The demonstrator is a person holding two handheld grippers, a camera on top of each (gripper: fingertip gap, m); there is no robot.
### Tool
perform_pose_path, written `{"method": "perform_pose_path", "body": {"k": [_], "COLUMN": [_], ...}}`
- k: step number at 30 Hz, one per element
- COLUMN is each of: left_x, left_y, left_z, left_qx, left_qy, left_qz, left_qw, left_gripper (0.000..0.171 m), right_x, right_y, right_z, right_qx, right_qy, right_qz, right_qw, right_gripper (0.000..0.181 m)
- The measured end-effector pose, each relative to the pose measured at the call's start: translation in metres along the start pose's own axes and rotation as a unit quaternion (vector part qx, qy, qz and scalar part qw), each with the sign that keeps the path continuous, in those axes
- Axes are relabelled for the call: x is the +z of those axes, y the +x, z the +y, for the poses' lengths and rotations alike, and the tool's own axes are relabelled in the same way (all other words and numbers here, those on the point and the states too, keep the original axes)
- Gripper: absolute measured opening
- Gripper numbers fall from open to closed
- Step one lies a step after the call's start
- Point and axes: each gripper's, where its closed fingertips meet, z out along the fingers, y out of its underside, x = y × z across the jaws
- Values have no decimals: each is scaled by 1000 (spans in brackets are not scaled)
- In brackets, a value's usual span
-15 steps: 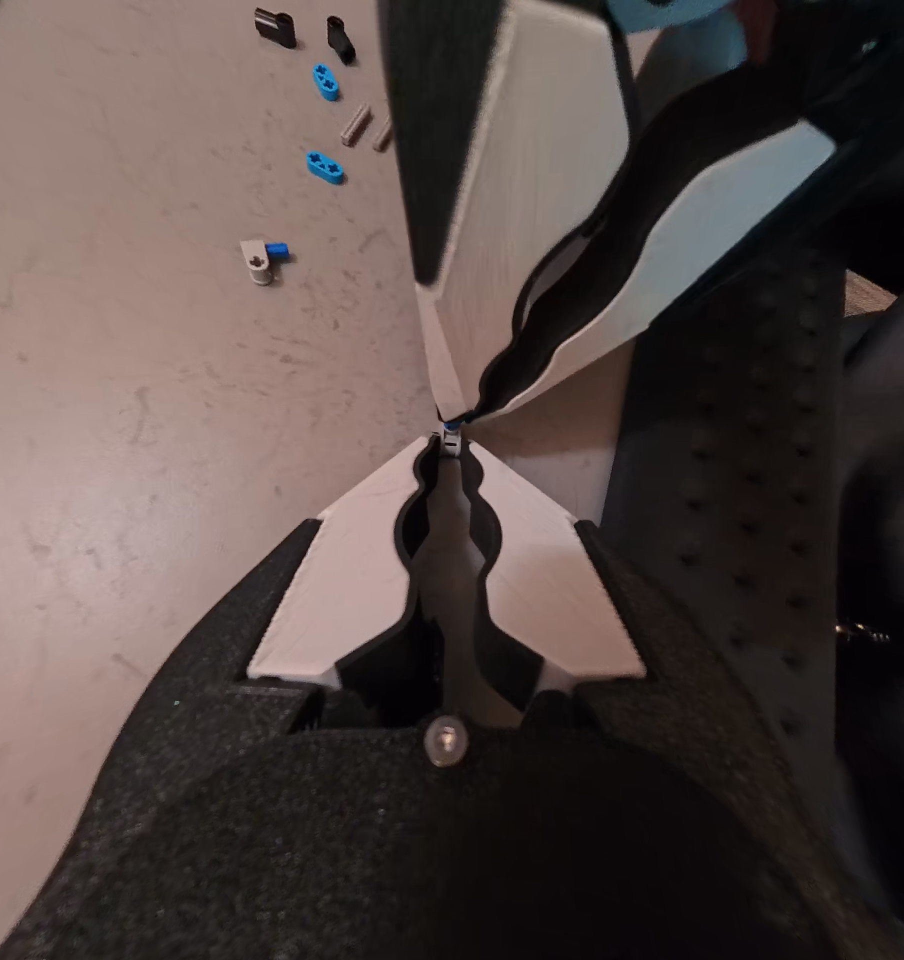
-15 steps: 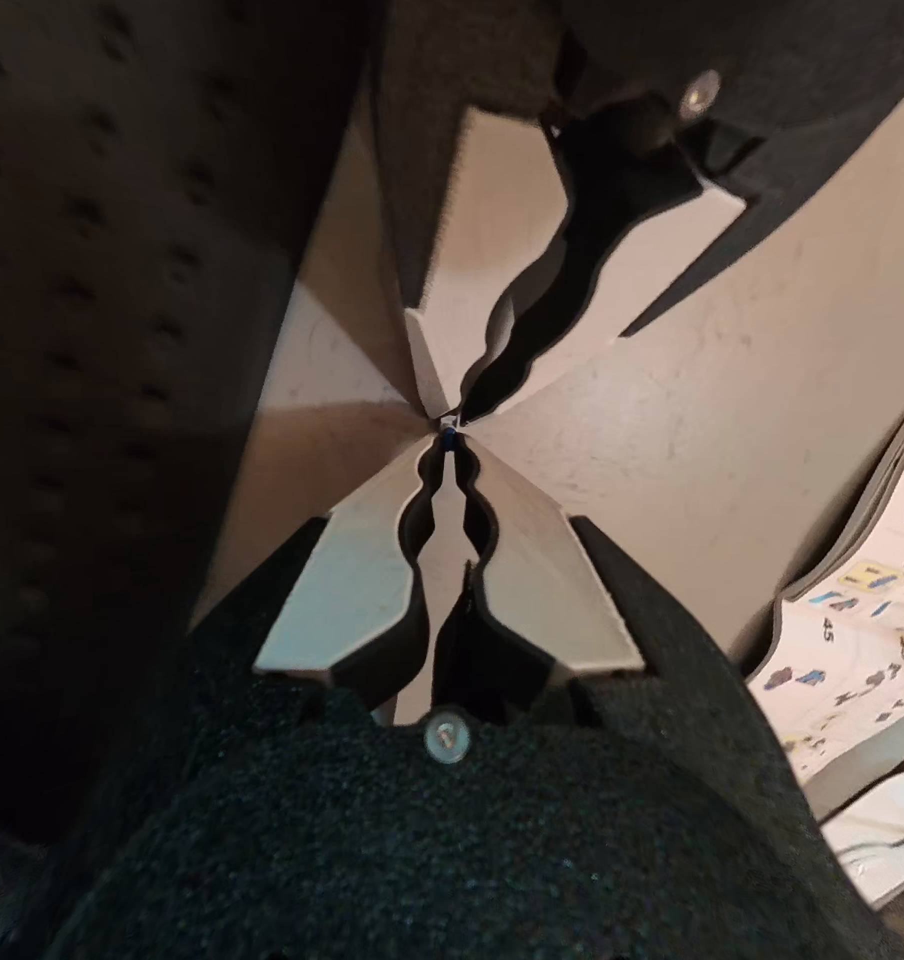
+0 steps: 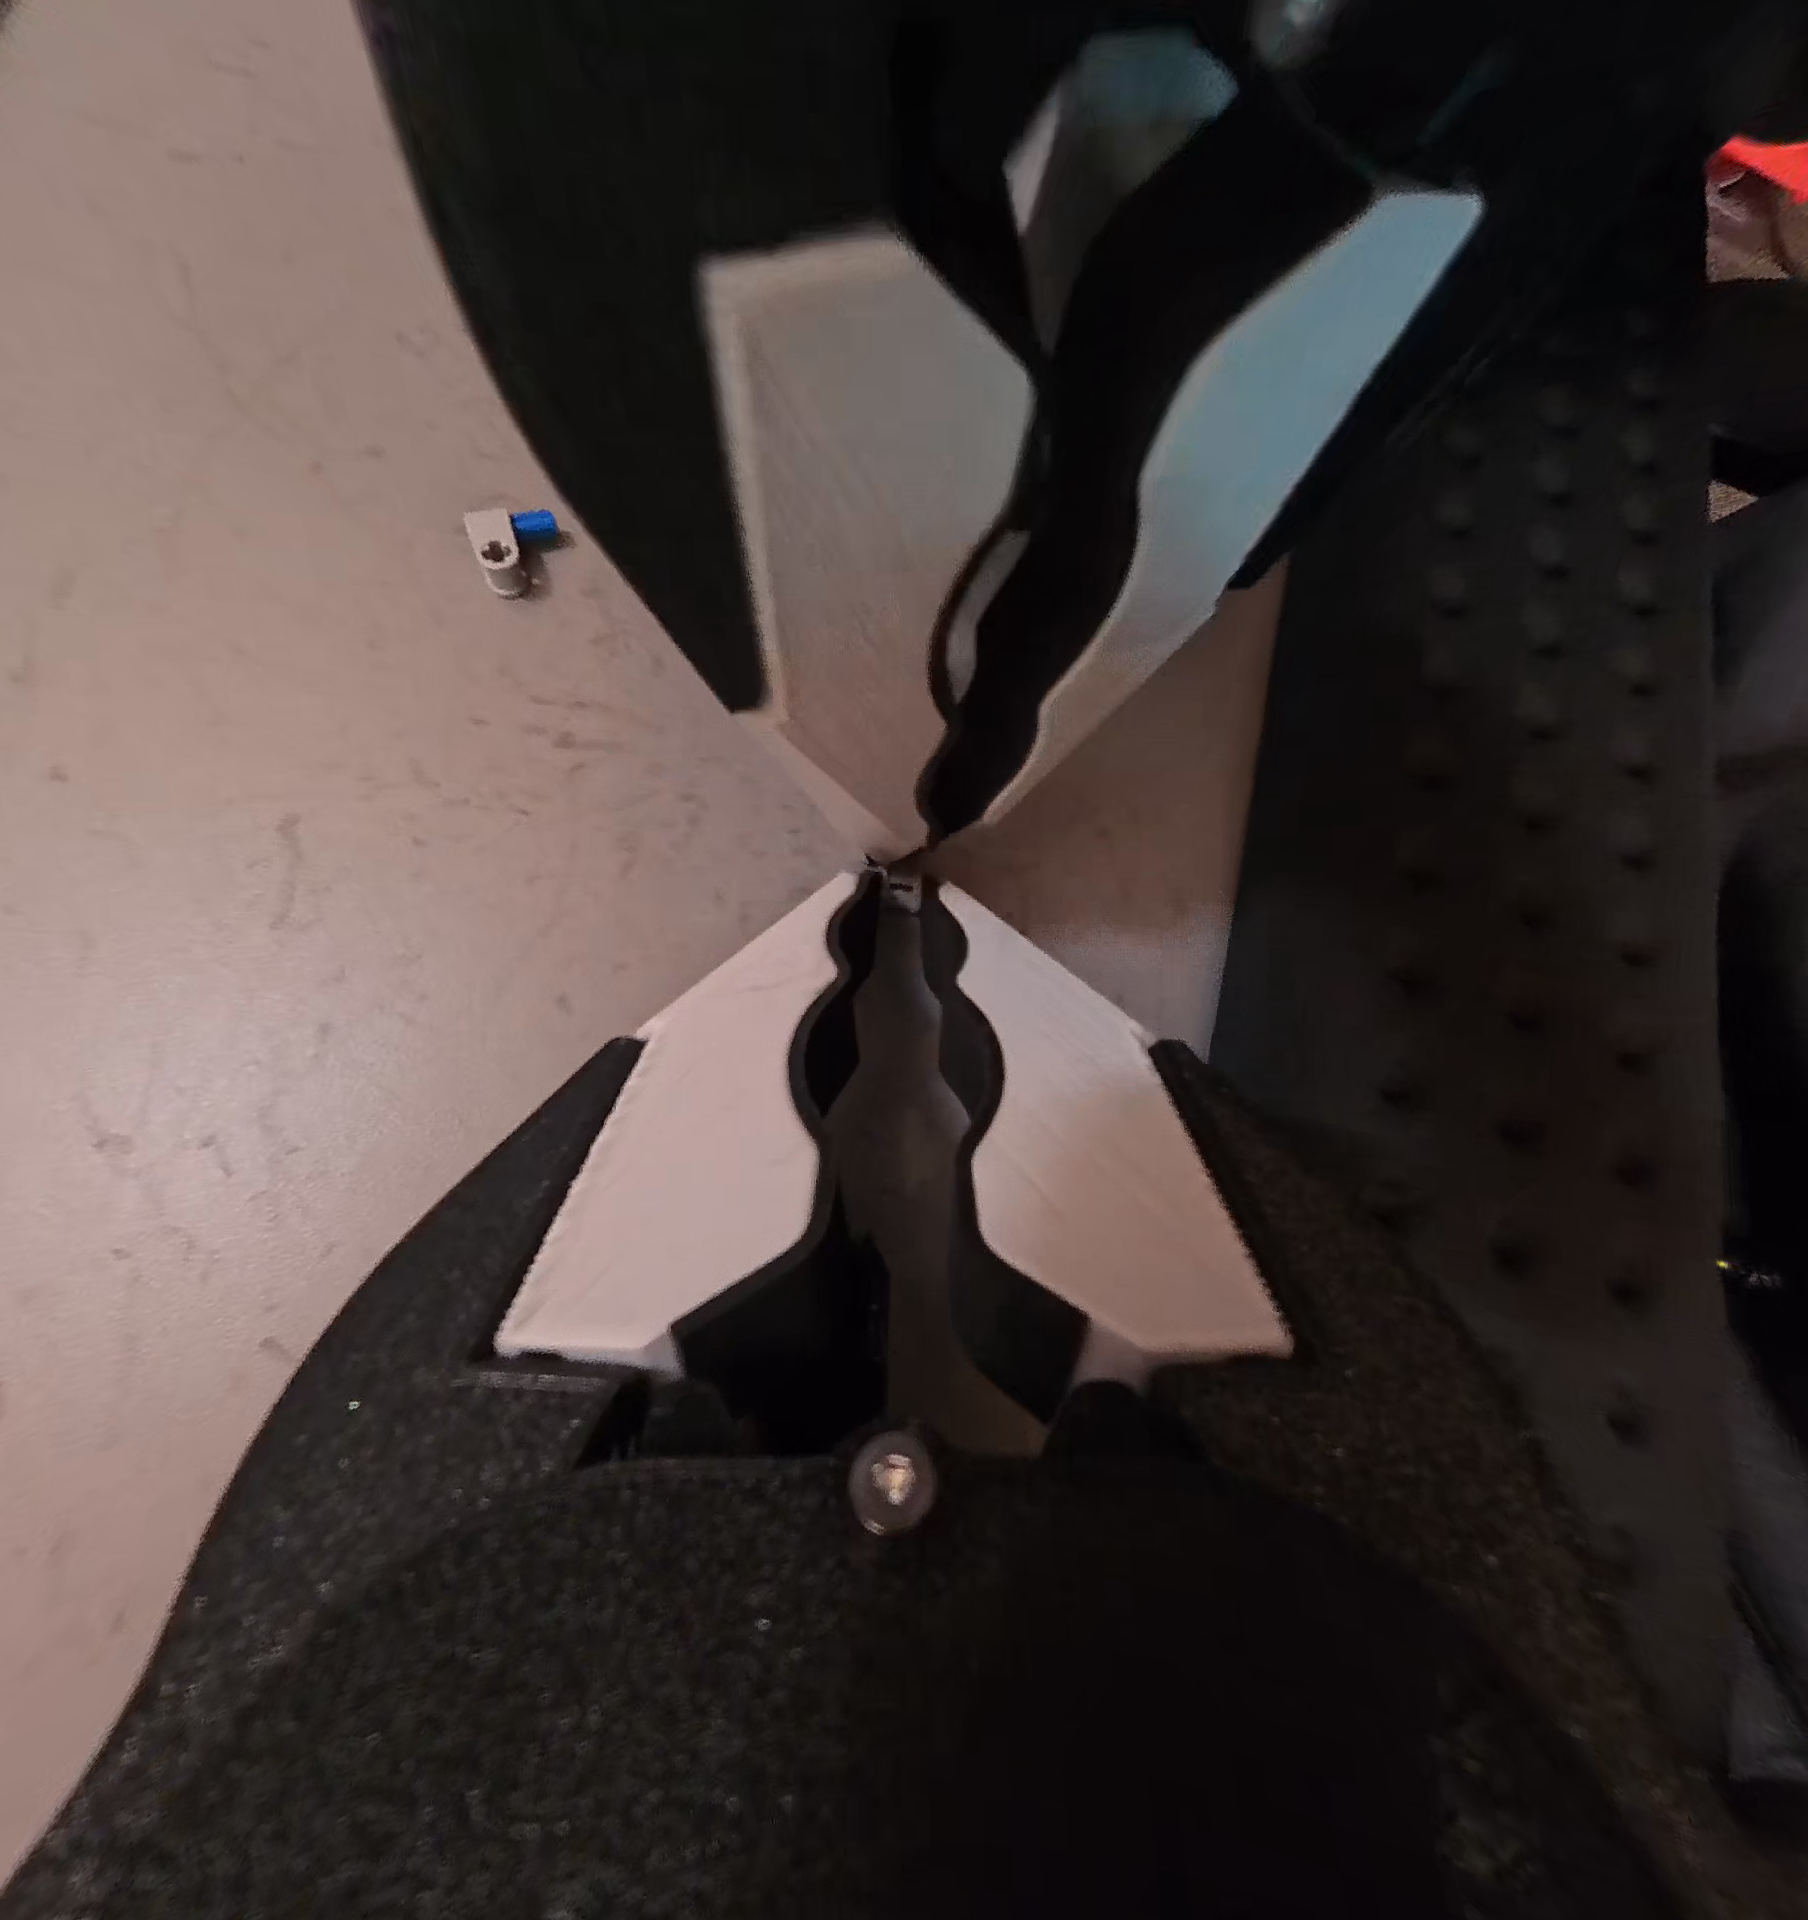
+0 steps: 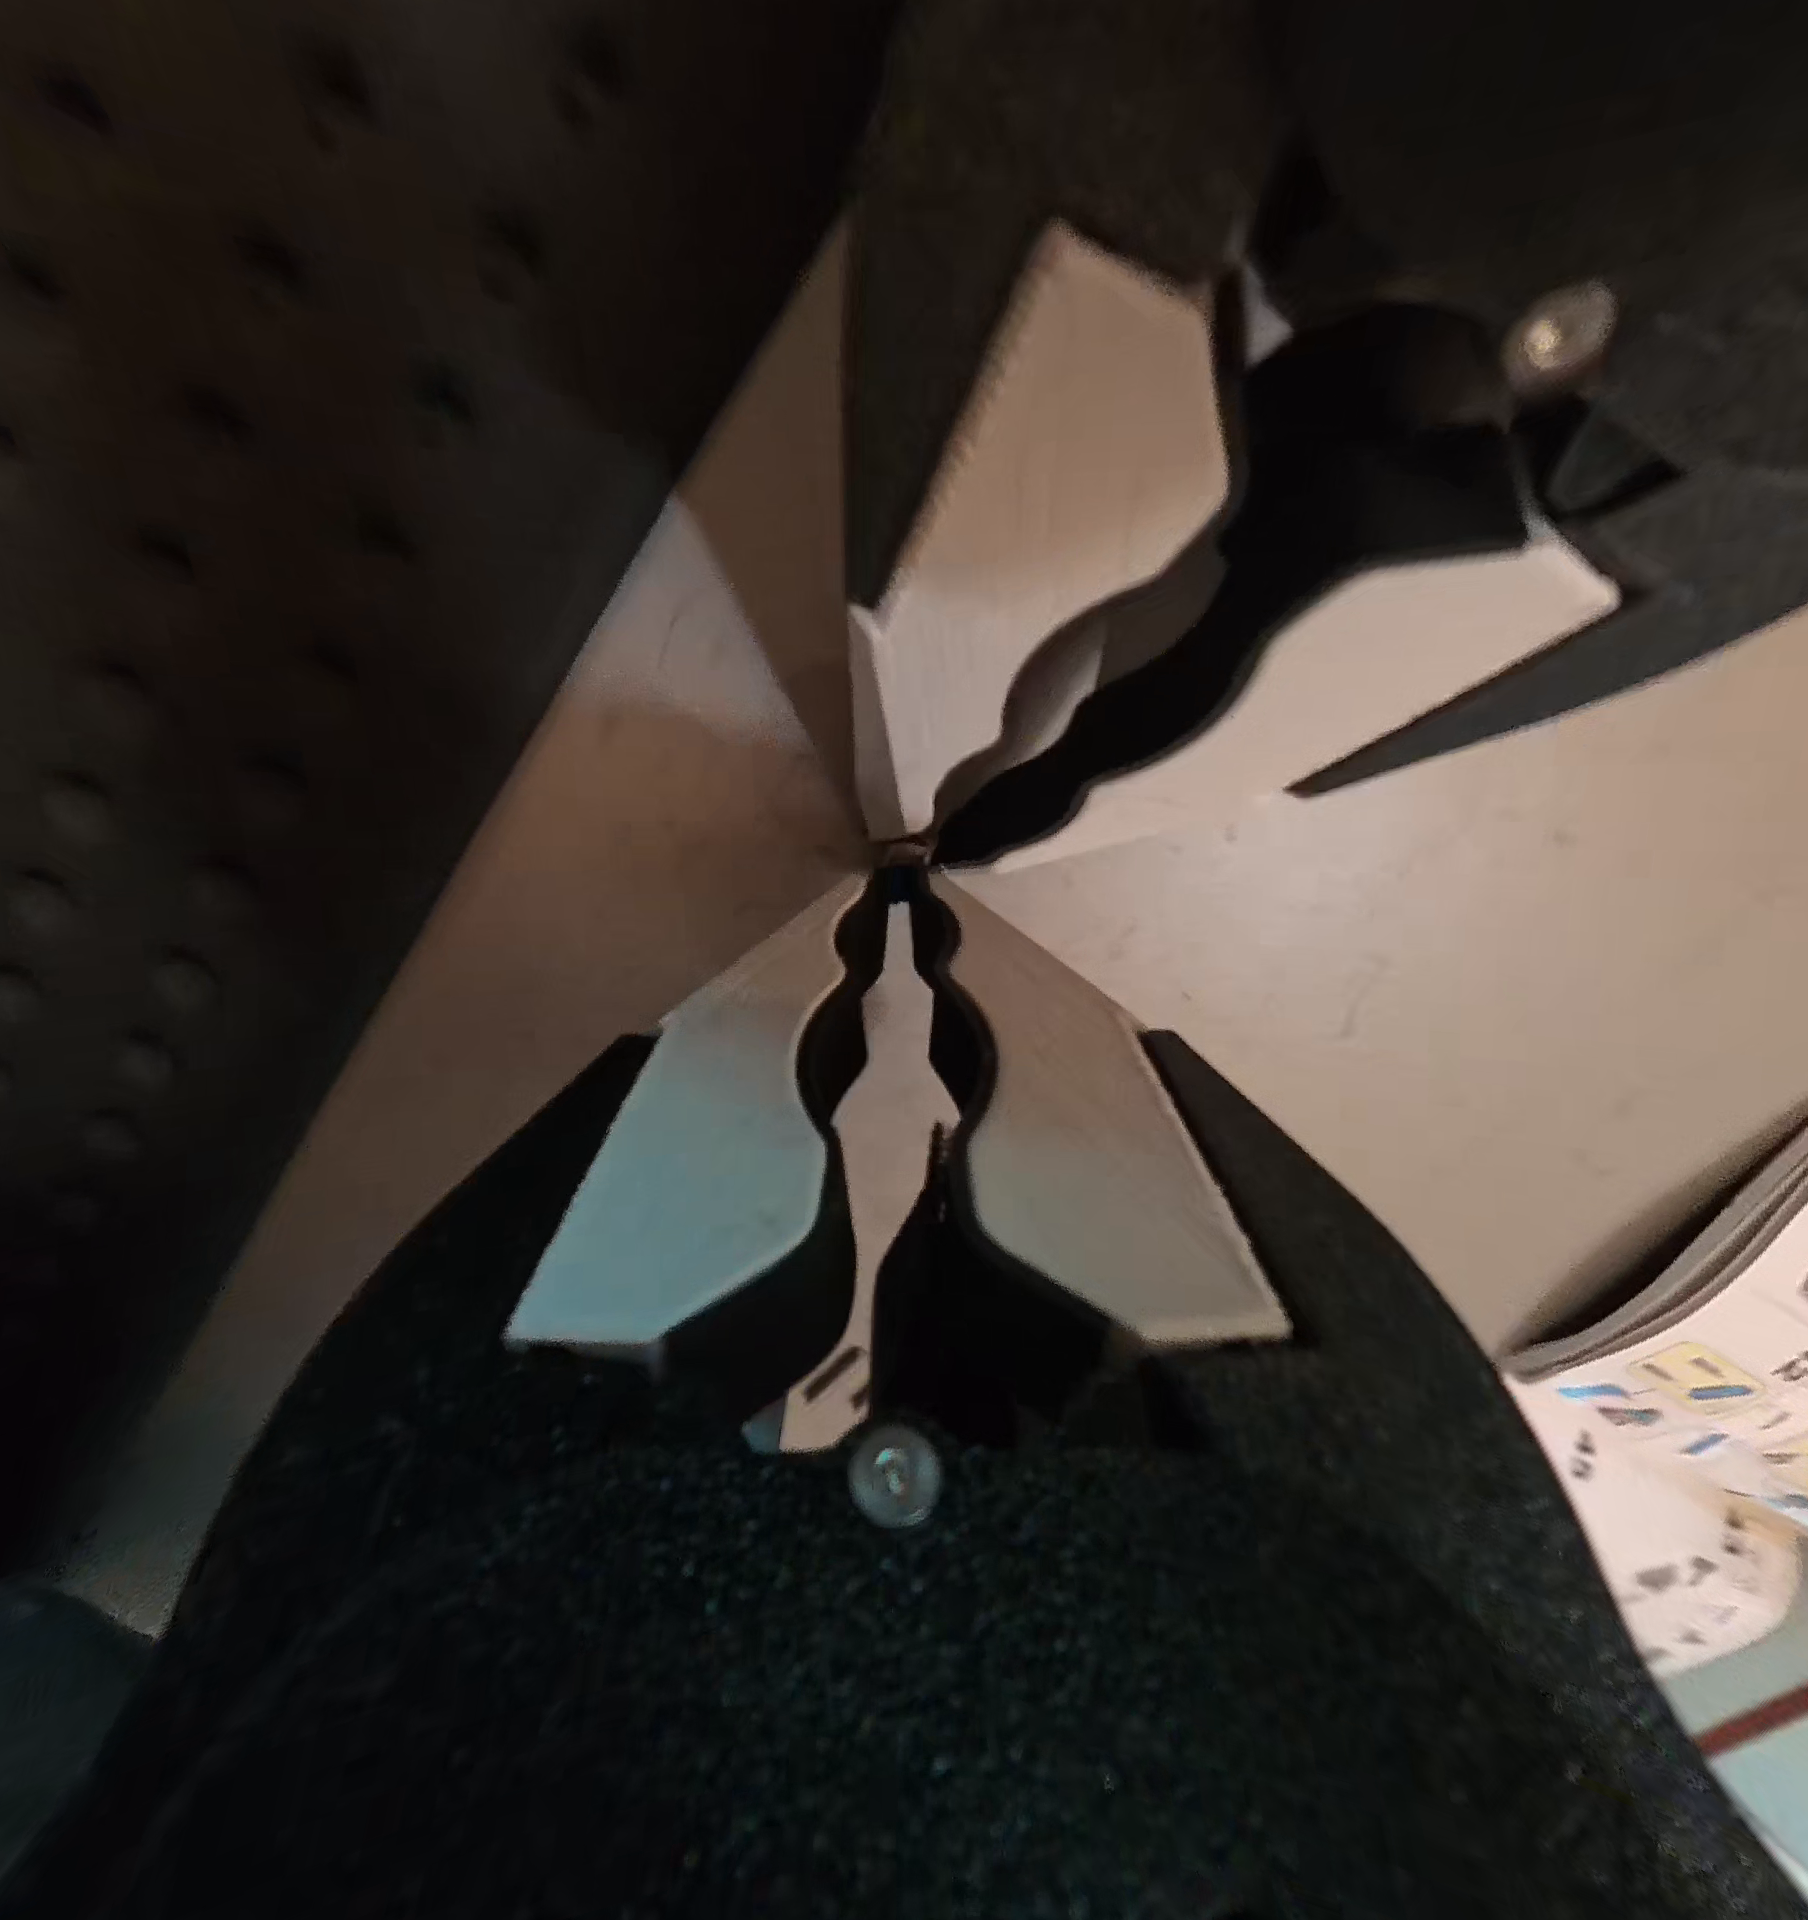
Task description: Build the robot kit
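Observation:
My left gripper (image 3: 895,883) is shut on a small grey piece (image 3: 902,891) pinched at its tips. My right gripper (image 4: 900,883) is shut on a small blue piece (image 4: 902,885). The two grippers meet tip to tip above the beige table (image 3: 256,935), and the two pieces touch end to end. In the left wrist view the right gripper (image 3: 921,842) comes down from the top. In the right wrist view the left gripper (image 4: 910,847) comes in from the upper right. Both pieces are mostly hidden between the fingertips.
A grey connector with a blue pin (image 3: 510,540) lies on the table to the left. A printed sheet stack (image 4: 1710,1403) lies at the right. A black dimpled surface (image 3: 1502,727) stands close beside the grippers and also shows in the right wrist view (image 4: 204,520). Less than 4 cm separates the two grippers' tips.
The right gripper has tilted over, and its body now covers the loose blue and black parts at the top of the left wrist view. The tips stay together.

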Motion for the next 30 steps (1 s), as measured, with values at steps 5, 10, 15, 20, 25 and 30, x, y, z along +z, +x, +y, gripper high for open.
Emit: {"method": "perform_pose_path", "body": {"k": [5, 10, 15, 20, 25, 30], "left_x": [0, 0, 0, 0, 0, 0], "left_y": [0, 0, 0, 0, 0, 0], "left_z": [0, 0, 0, 0, 0, 0], "left_qx": [12, 23, 19, 16, 18, 39], "left_qy": [0, 0, 0, 0, 0, 0], "left_qz": [-11, -19, -16, -14, -16, -34], "left_qw": [1000, 1000, 1000, 1000, 1000, 999], "left_gripper": [7, 7, 7, 7, 7, 7], "right_x": [-10, -28, -20, -11, -8, -9], "right_y": [-3, -6, 1, 3, 1, 1], "right_z": [1, -1, -6, -2, -1, -1], "right_qx": [69, 147, 152, 158, 160, 178], "right_qy": [47, 133, 167, 178, 170, 183], "right_qz": [26, 96, 173, 177, 169, 167], "right_qw": [996, 975, 959, 955, 958, 952], "right_gripper": [23, 17, 5, 0, 0, 0]}}
